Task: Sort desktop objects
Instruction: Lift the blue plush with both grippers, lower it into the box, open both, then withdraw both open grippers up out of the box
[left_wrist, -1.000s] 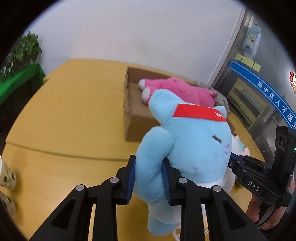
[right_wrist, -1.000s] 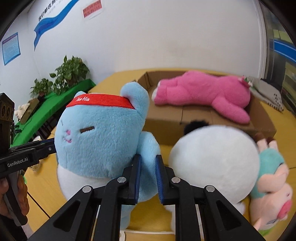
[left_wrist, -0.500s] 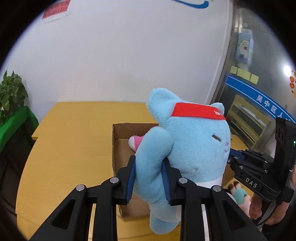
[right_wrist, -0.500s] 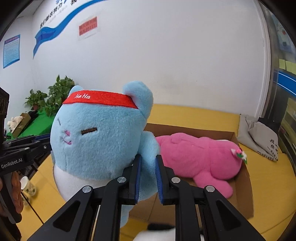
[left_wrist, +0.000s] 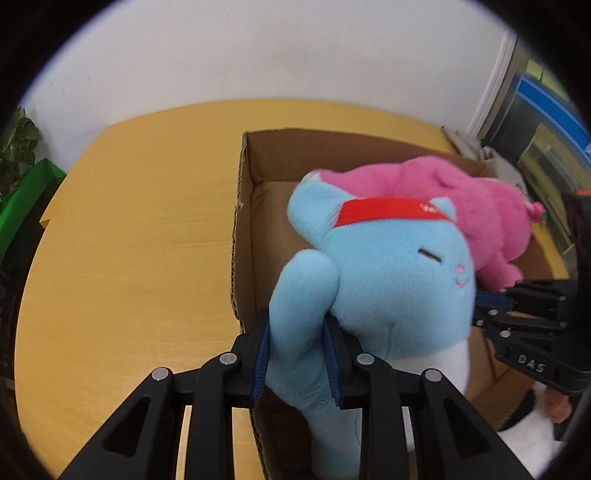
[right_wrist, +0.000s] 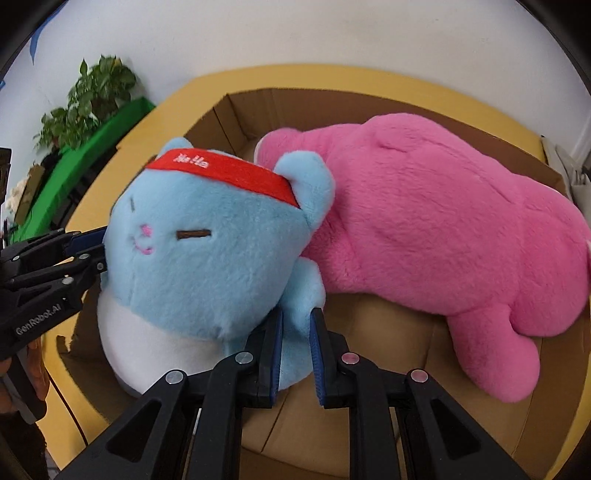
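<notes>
Left wrist view showed the blue cat, a plush with a red headband and white belly, tilted over the open cardboard box. Left gripper was clamped on one blue arm of the cat, the arm squeezed between the blue pads. Right wrist view showed the right gripper clenched on the cat's other arm, pads pressing both sides of it. Cat sat low inside the box at its near-left part, head leaning toward the far wall, white belly toward the near wall; whether the belly rested on the box floor could not be told. Cat's ear and side touched a pink plush lying on its side along the box, filling most of the right part. In the left wrist view the pink plush lay just behind the cat's head. Each gripper appeared at the edge of the other's view: right one at right, left one at left. Box stood on a yellow table. Green plants stood beyond the table against a white wall.
</notes>
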